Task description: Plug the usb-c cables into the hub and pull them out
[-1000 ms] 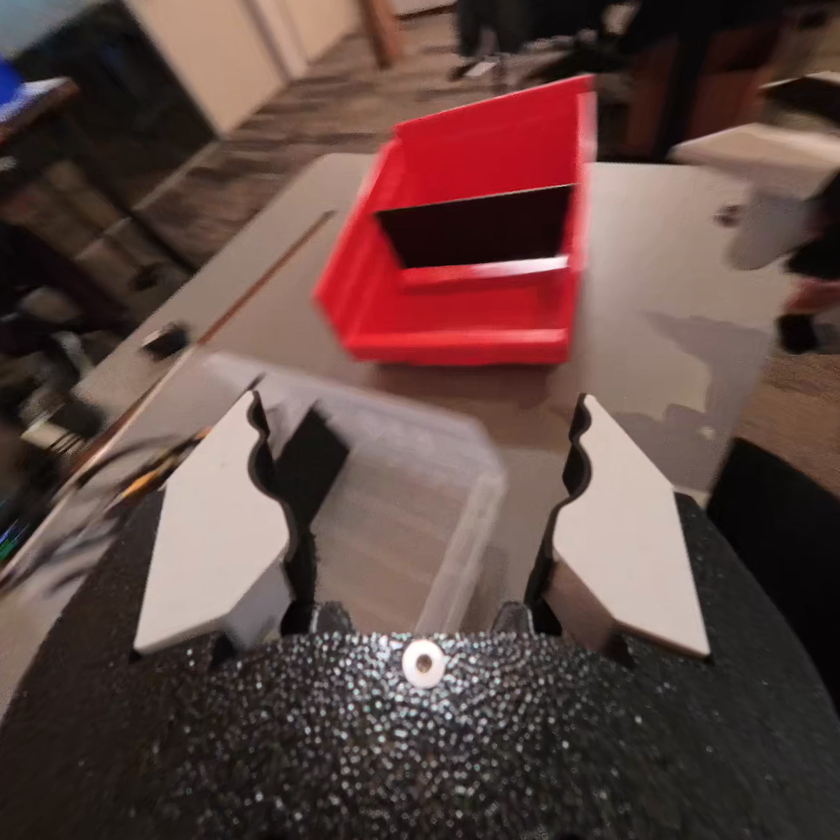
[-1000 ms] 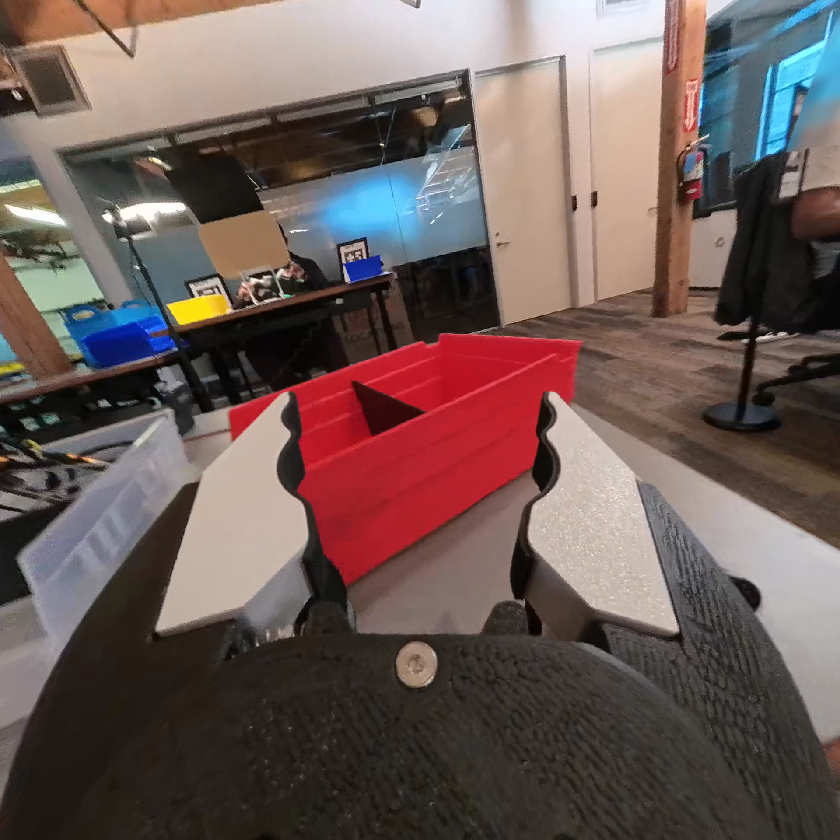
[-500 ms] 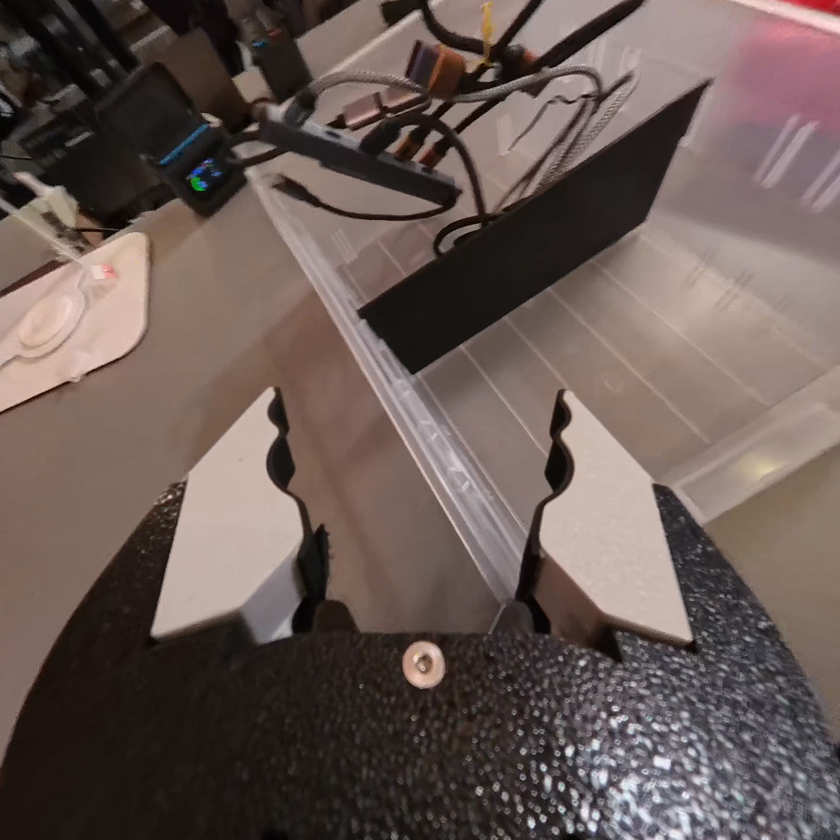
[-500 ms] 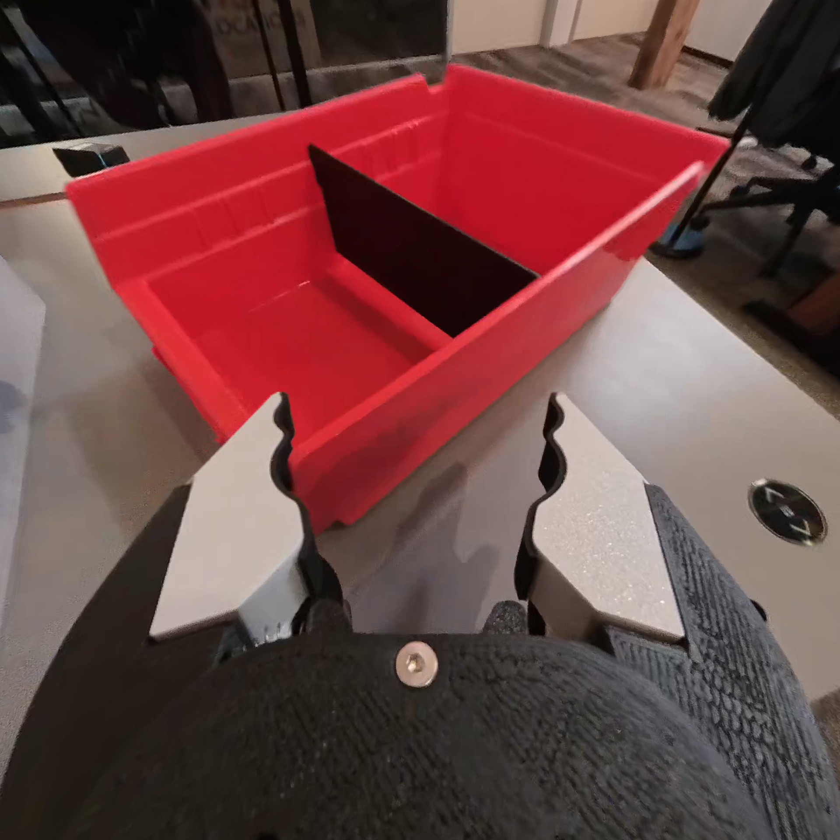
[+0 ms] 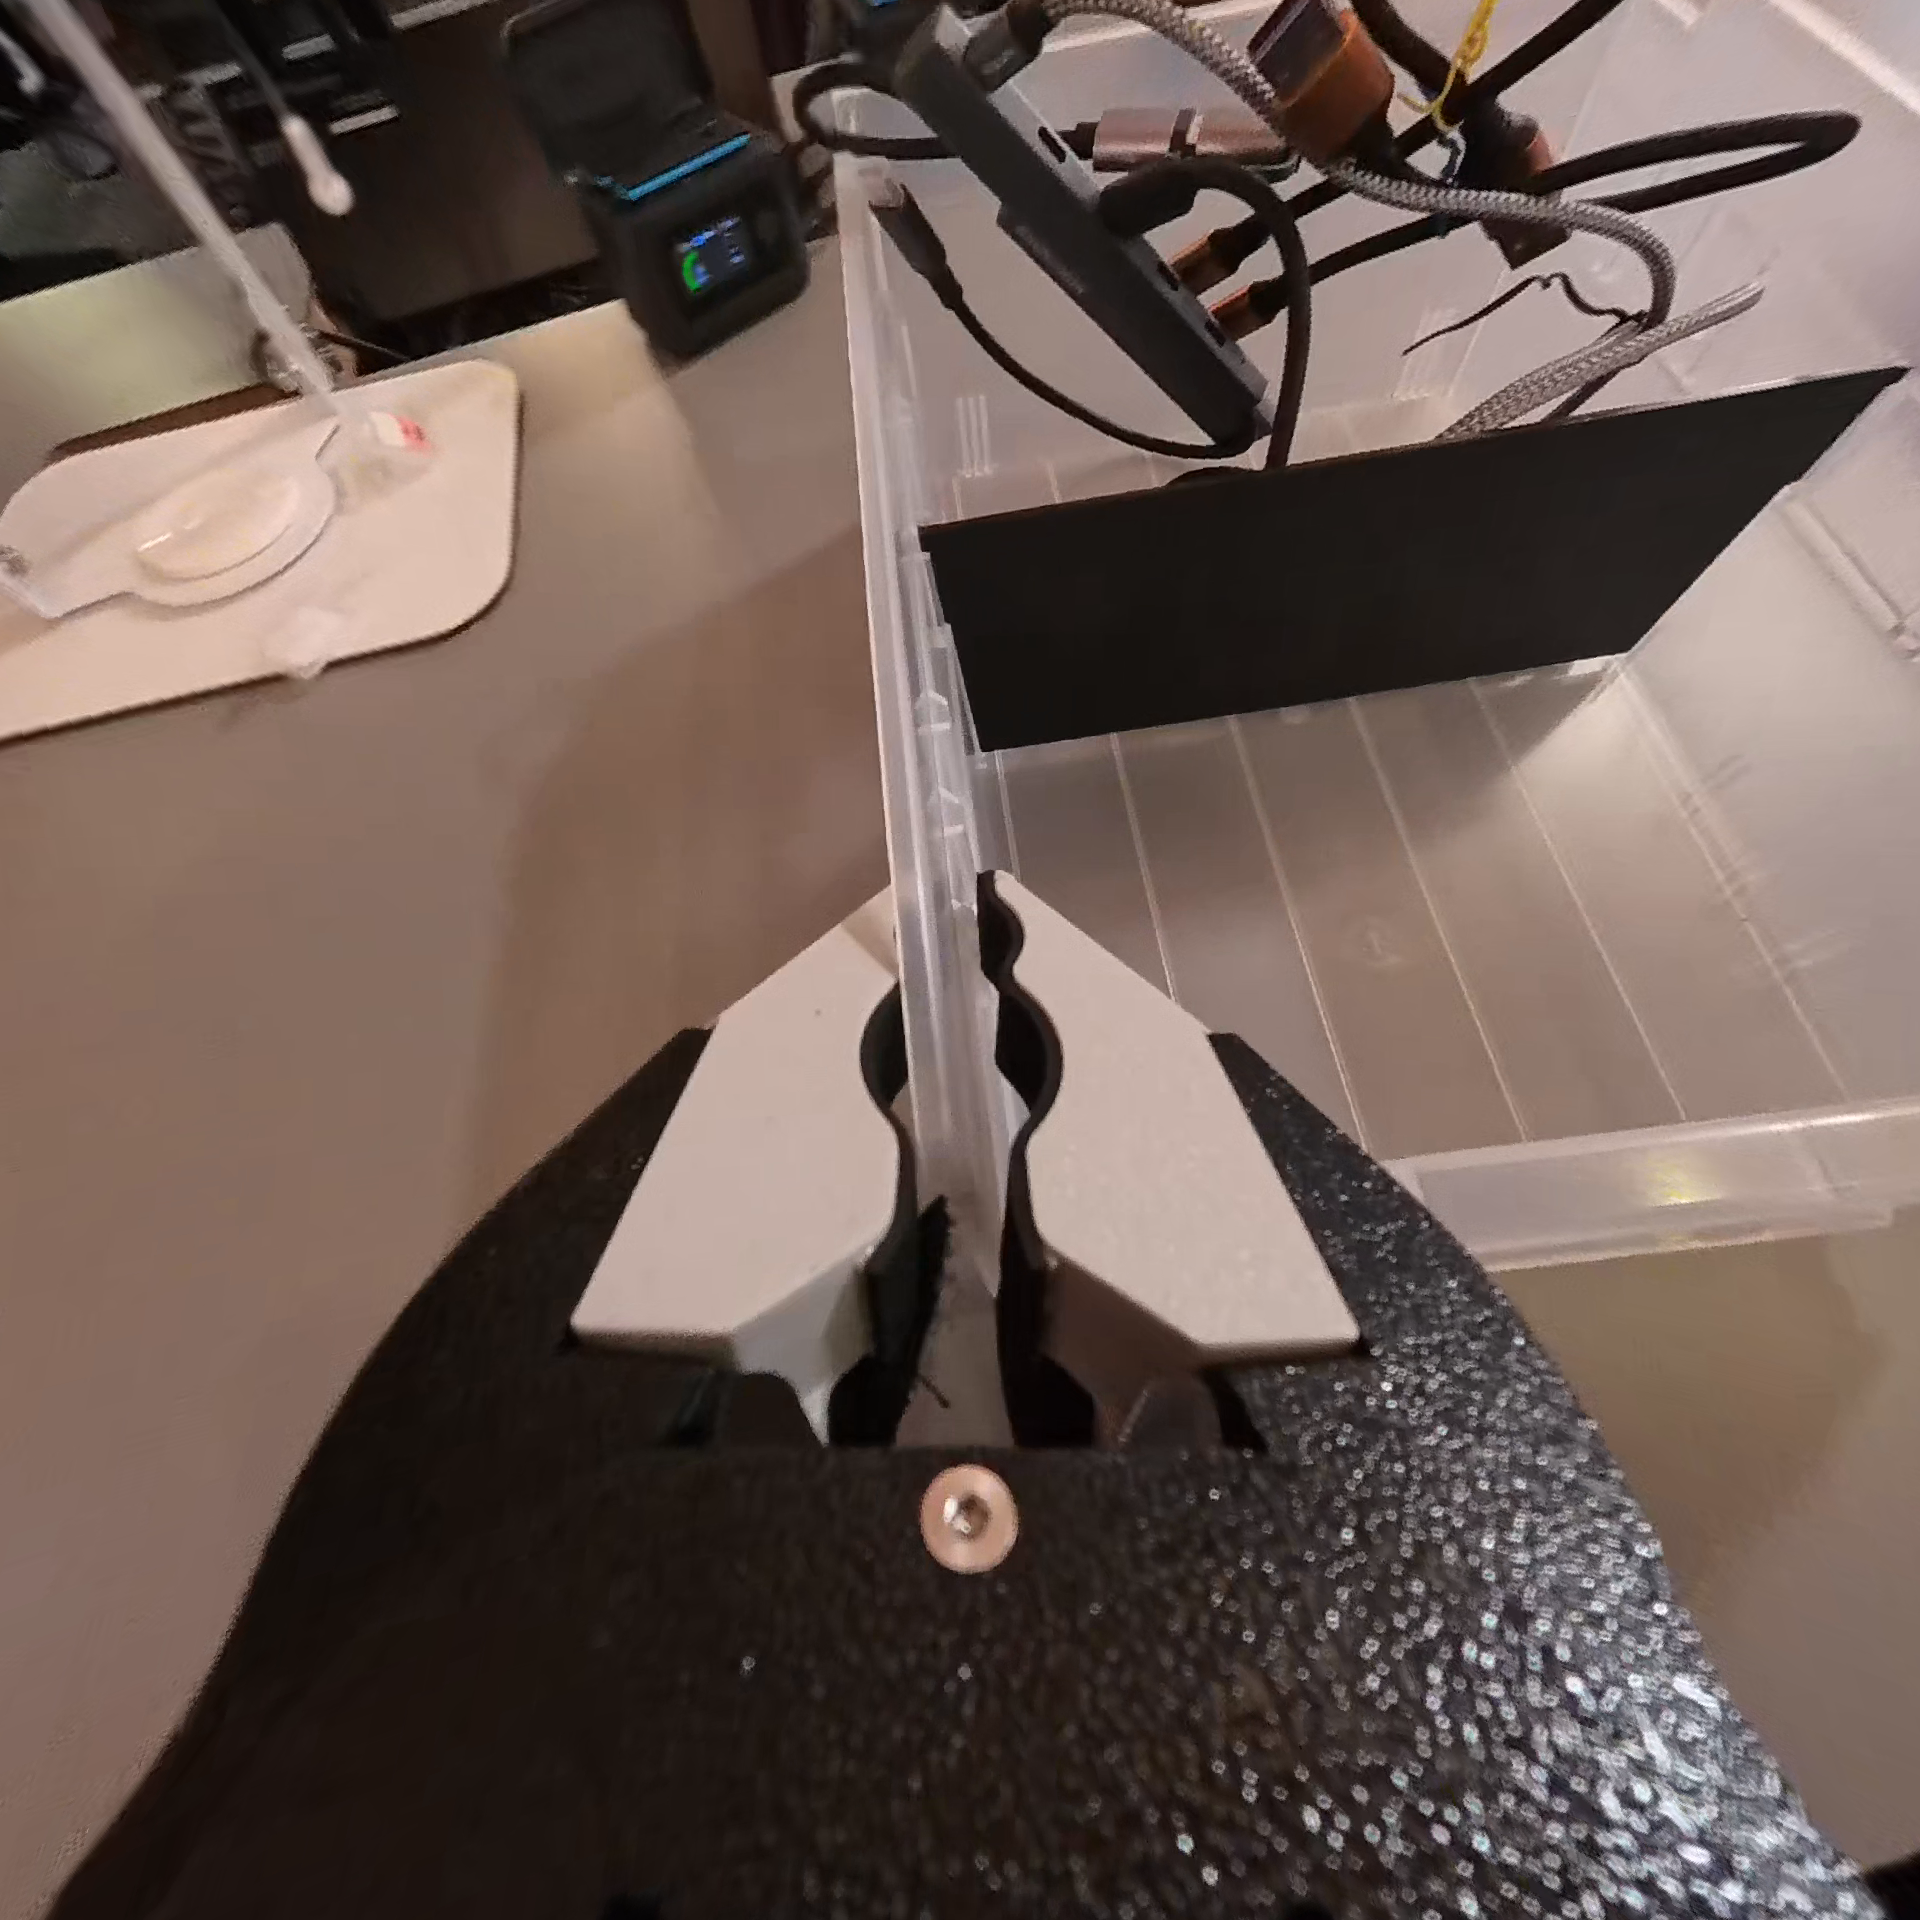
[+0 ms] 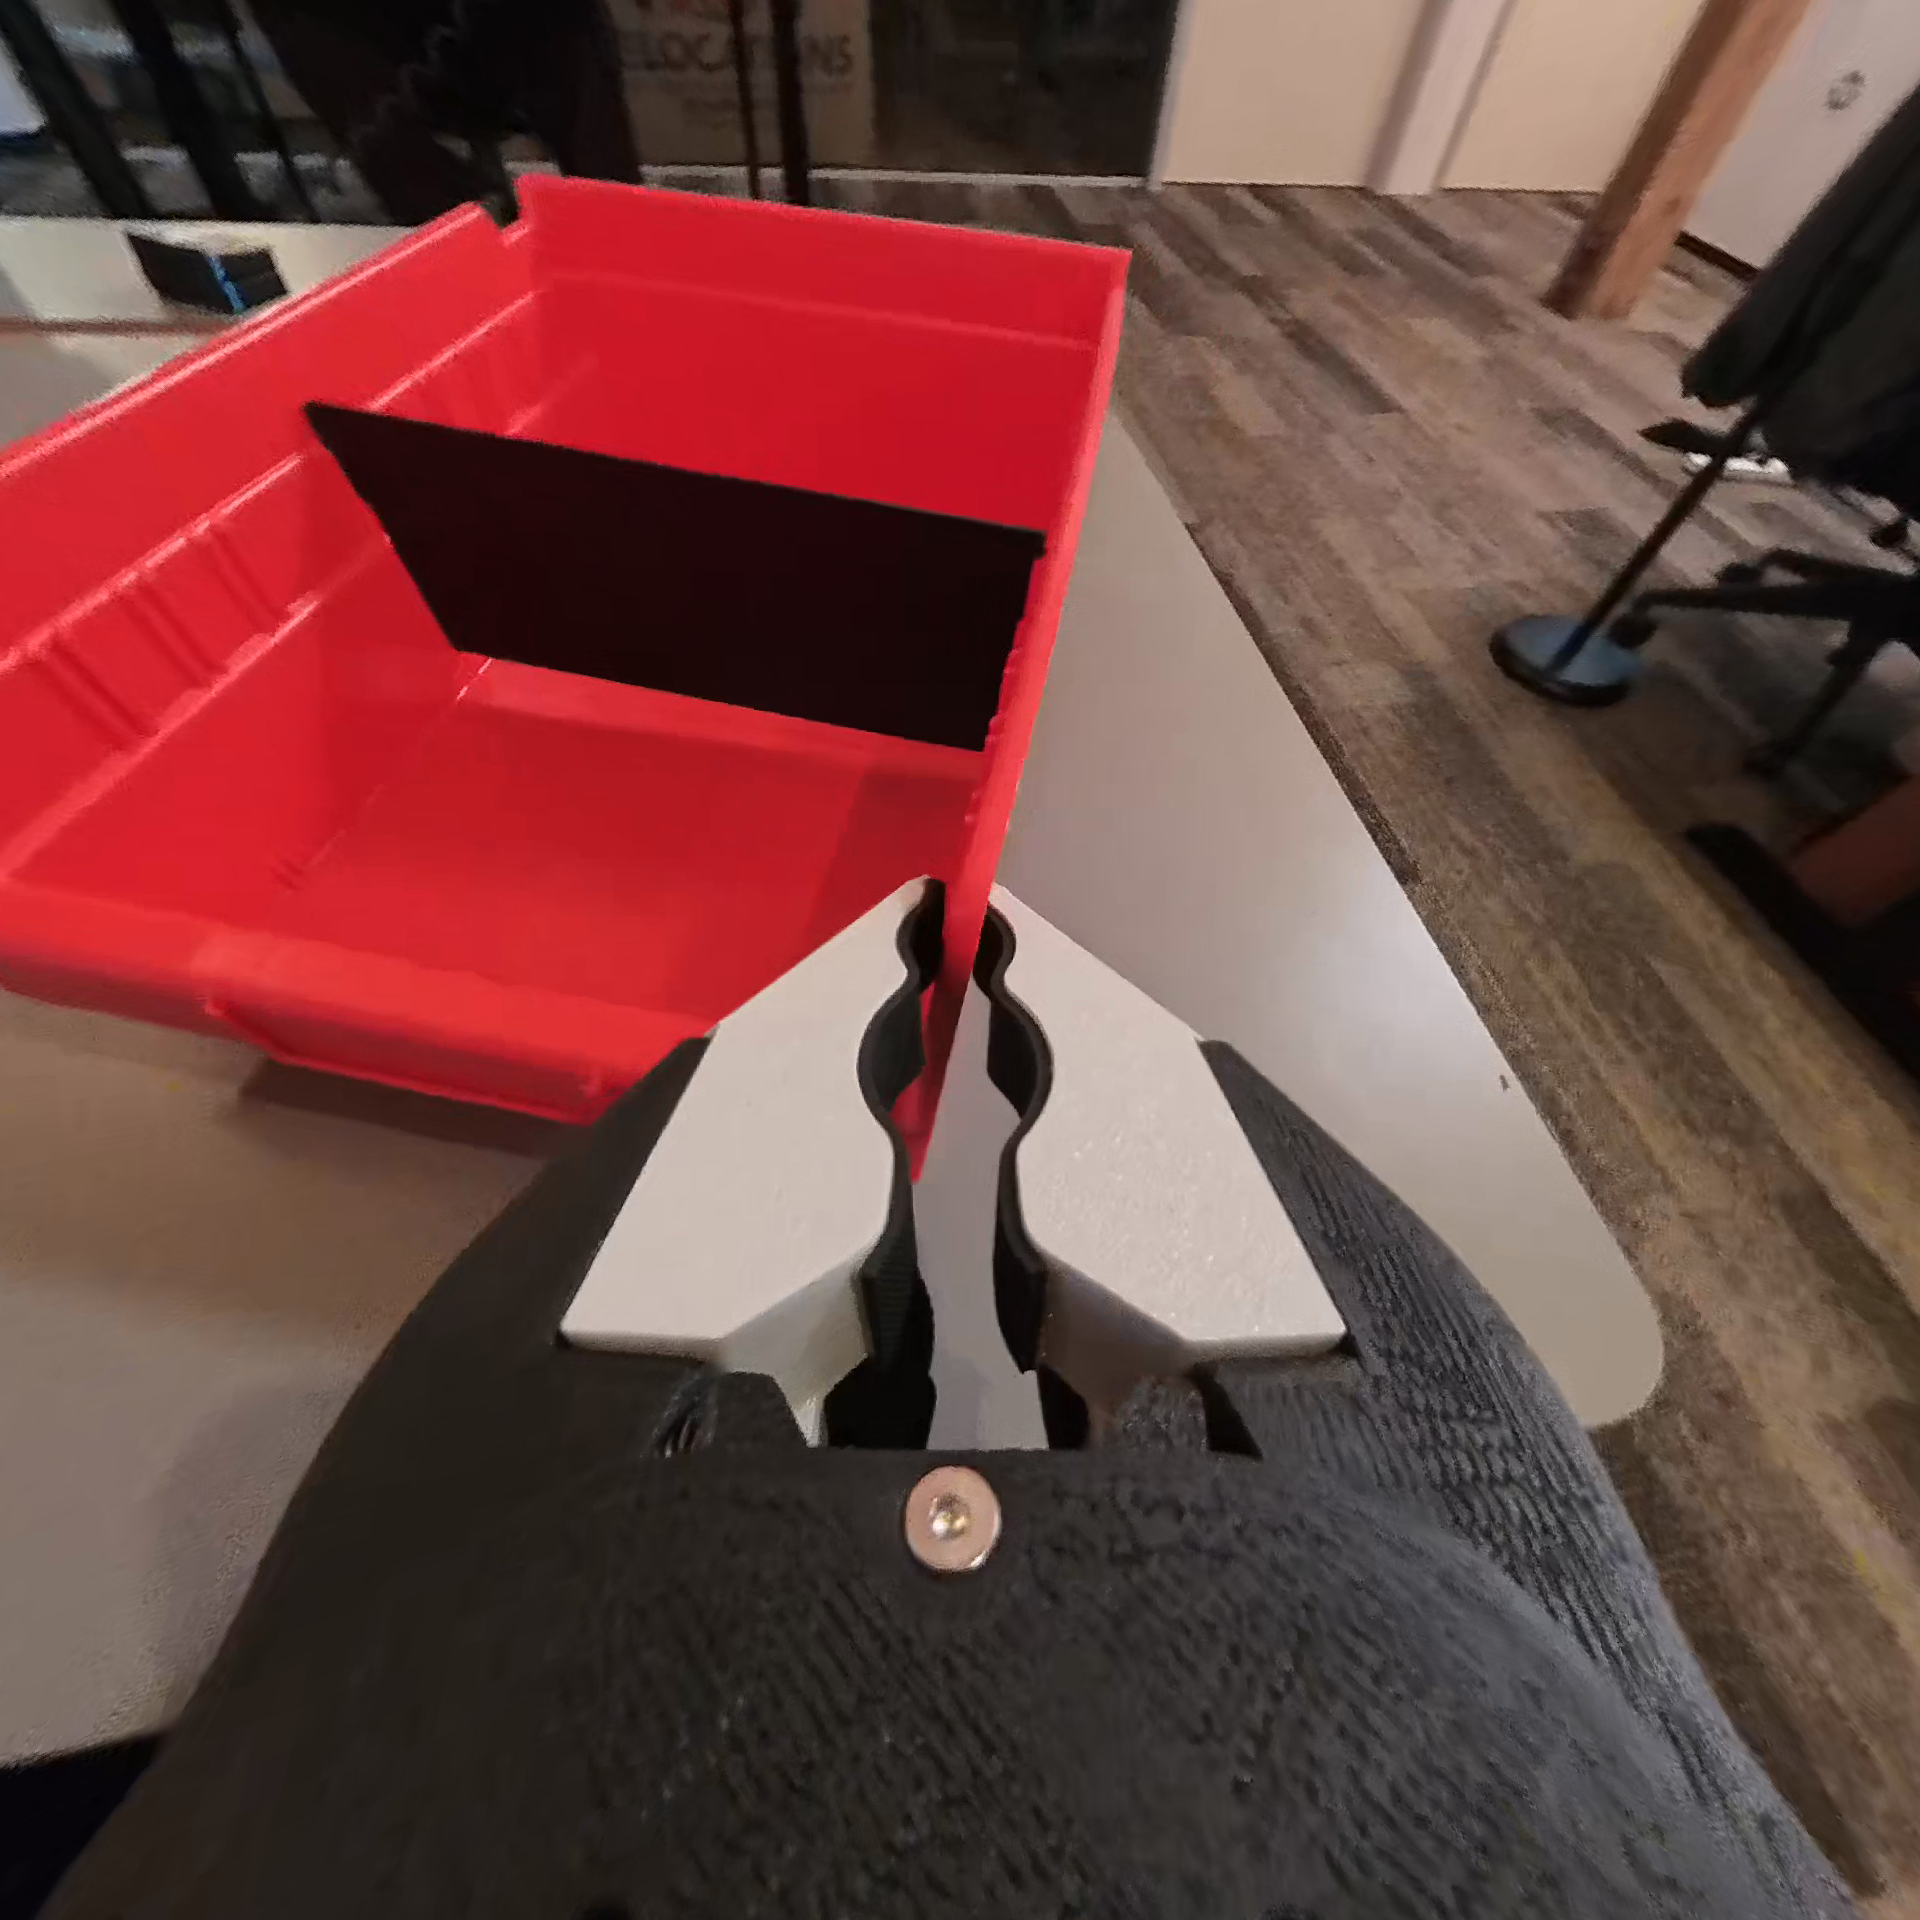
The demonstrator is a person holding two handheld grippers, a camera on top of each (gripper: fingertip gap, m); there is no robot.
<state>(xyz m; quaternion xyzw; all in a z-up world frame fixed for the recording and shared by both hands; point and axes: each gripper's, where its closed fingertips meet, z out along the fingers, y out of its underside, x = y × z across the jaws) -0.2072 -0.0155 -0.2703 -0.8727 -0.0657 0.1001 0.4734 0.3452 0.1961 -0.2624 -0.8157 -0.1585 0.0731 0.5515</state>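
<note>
In the left wrist view my left gripper (image 5: 940, 904) is shut on the left side wall of a clear plastic bin (image 5: 904, 675), one pad on each face. A black divider (image 5: 1351, 561) splits the bin. Behind it lie a dark grey hub (image 5: 1081, 239) and several tangled cables (image 5: 1455, 177), some plugged into the hub. In the right wrist view my right gripper (image 6: 956, 904) is shut on the right side wall of a red bin (image 6: 1023, 675). The red bin has a black divider (image 6: 707, 582) and nothing else shows in it.
A white pad (image 5: 260, 540) and a small black device with a lit screen (image 5: 707, 270) sit on the table left of the clear bin. The table's right edge (image 6: 1455, 1039) runs close to the red bin, with floor, a stand base (image 6: 1558, 655) and a chair beyond. My right fingertips sit around 60 cm from my left ones.
Both grippers came down over the bins' side walls and shut on them: the left on the clear bin's wall, the right on the red bin's wall. Half a second ago both were wide open.
</note>
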